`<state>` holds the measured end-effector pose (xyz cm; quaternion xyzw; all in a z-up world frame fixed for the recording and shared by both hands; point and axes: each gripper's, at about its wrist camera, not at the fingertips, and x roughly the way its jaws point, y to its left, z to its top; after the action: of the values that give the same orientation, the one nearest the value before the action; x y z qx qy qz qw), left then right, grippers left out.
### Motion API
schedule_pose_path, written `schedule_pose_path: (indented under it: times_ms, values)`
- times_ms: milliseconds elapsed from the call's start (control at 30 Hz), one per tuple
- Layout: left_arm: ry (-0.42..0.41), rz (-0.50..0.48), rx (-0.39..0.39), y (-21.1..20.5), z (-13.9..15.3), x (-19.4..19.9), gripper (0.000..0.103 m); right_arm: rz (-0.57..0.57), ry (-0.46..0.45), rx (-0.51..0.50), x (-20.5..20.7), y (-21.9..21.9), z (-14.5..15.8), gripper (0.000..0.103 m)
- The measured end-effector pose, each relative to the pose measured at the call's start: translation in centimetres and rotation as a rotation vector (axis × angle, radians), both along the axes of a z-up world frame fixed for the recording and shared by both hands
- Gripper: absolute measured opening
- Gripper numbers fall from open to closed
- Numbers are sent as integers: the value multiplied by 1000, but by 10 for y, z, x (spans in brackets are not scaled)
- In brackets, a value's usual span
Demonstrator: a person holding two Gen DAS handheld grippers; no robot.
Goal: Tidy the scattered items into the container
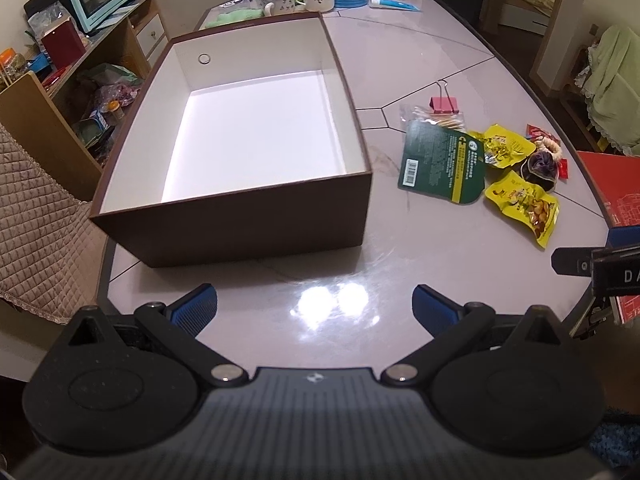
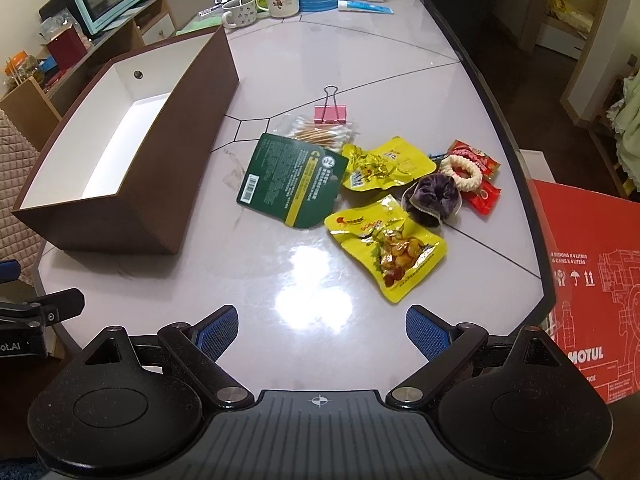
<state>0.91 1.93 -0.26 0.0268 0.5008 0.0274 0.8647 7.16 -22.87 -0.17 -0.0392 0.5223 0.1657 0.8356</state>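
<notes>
Both tongs are wide open and hold nothing. The left tongs [image 1: 315,306] hover over the glossy pale counter [image 1: 420,52], in front of the near wall of the brown cardboard box with white inside [image 1: 256,140], which stands empty on the left part of the counter. The right tongs [image 2: 322,328] hover over the near edge of the counter, and the scattered items lie just ahead of them, to the right of the box.

The dark green flat packet with a barcode [image 2: 290,182] lies nearest to the box. Behind it there is a clear bag of cotton swabs [image 2: 320,132] and a pink binder clip with wire handles [image 2: 330,114]. Two yellow snack pouches lie beside the green packet: the far one [image 2: 390,164] touches it, the near one [image 2: 390,244] is closest to the right tongs. Further right are a purple velvet scrunchie [image 2: 426,198], a cream frilly hair tie [image 2: 462,172] and red candy wrappers [image 2: 484,196], all close together.
</notes>
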Motion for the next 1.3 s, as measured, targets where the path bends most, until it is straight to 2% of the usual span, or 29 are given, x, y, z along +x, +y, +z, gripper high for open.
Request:
schedule_pose_path:
  times_ms: [367,900,1300]
  values:
    - [-2,-39,1,-39,-1,26,102,19,38,88,31,-30,0,93]
    - [-25,-155,-34,-100,-9,68,102,-82,7,168,82,-103,-2,93]
    - [-1,-193,-36,-127,-25,102,99,-60,35,244,108,-131,-31,93]
